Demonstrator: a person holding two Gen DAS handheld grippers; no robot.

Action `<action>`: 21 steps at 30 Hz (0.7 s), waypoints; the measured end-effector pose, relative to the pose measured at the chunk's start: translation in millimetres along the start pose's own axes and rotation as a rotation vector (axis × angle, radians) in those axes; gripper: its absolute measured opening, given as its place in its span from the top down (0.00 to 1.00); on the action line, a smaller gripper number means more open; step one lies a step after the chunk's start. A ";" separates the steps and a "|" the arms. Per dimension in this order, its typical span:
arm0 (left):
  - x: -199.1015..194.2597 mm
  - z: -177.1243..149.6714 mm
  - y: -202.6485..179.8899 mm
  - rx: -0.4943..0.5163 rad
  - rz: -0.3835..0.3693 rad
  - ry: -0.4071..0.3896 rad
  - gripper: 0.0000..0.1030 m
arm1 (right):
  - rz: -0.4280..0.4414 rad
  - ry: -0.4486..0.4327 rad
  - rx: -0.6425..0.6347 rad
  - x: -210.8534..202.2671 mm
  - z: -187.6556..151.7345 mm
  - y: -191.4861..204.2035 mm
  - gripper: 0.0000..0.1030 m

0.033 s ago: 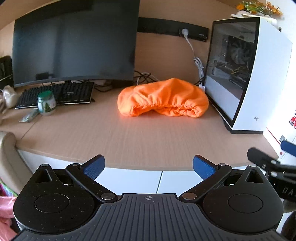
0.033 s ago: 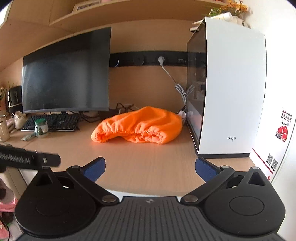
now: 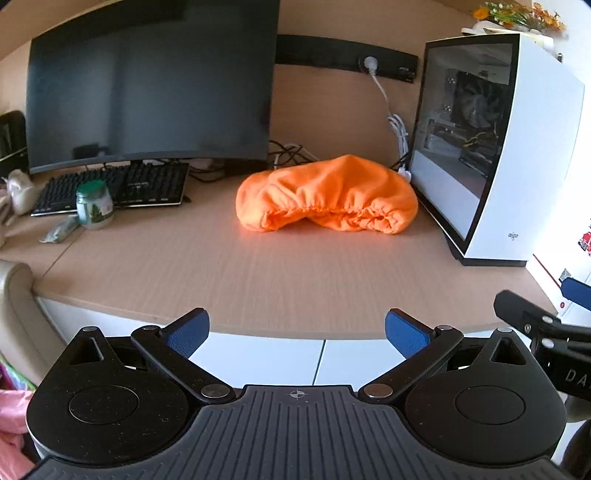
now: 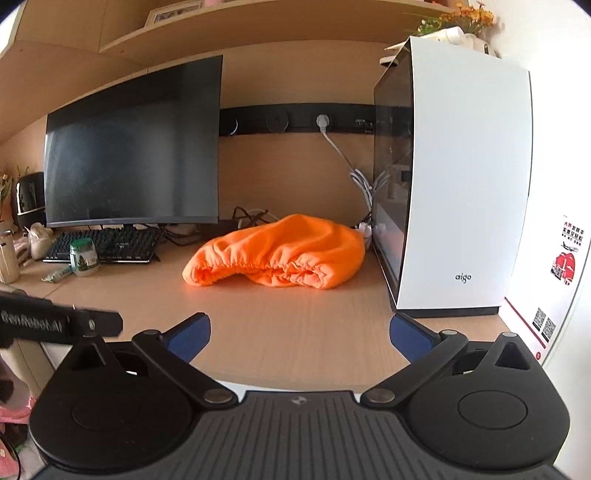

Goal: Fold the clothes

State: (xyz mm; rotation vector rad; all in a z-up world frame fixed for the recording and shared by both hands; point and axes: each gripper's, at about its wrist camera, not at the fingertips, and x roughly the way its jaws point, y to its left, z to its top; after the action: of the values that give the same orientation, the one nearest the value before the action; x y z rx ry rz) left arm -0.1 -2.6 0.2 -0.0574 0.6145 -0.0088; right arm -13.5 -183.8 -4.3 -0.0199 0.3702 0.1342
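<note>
- Desk (image 3: pixel 258 280): pale wood, spanning the scene, near edge just beyond both sets of fingers, white fronts below it.
- Monitor (image 3: pixel 147 85): dark, curved, far left on the desk, standing behind the keyboard.
- PC case (image 3: pixel 517 147): white, glass-sided, upright at the far right, "aigo" printed low on its side in the right wrist view (image 4: pixel 463 277).
- Garment (image 3: pixel 327 199): orange, bunched into a rounded heap on the desk, between monitor and PC case, right end close beside the case; gathered elastic hem facing near; untouched by either tool, well apart from both.
- Left gripper (image 3: pixel 297 330): low at the near desk edge, spread wide, blue pads (image 3: pixel 186 332) apart with nothing between them; seen from the right wrist view as a black bar (image 4: pixel 62 323) at the left.
- Right gripper (image 4: pixel 299 336): also near the desk edge, opened wide, holding nothing, blue pads (image 4: pixel 408 338) over bare wood; a part of it showing at the right edge of the left wrist view (image 3: pixel 543 325).
- Keyboard (image 3: pixel 114 188): black, lying far left under the monitor.
- Power strip (image 3: pixel 347 61): black, on the wall behind, with a white plug and cable (image 3: pixel 395 122) hanging down toward the case.
- Flowers (image 3: pixel 521 14): orange and yellow, on top of the PC case.
- Jar (image 3: pixel 94 205): small, green-lidded, standing just near of the keyboard.
</note>
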 end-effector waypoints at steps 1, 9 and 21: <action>-0.1 0.0 -1.4 -0.003 -0.005 0.002 0.00 | 0.001 0.008 0.005 1.1 0.5 -0.3 0.00; -12.6 3.2 3.7 -0.002 -0.016 -0.003 0.00 | 0.022 0.055 0.059 8.8 4.5 -5.6 0.00; -7.5 -2.5 -2.1 0.006 0.010 0.005 0.00 | 0.028 0.064 0.070 10.7 0.3 -1.2 0.00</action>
State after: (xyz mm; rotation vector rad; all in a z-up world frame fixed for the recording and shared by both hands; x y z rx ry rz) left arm -7.6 -4.6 2.6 -0.0481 0.6193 -0.0012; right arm -3.4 -183.6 -7.9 0.0498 0.4394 0.1485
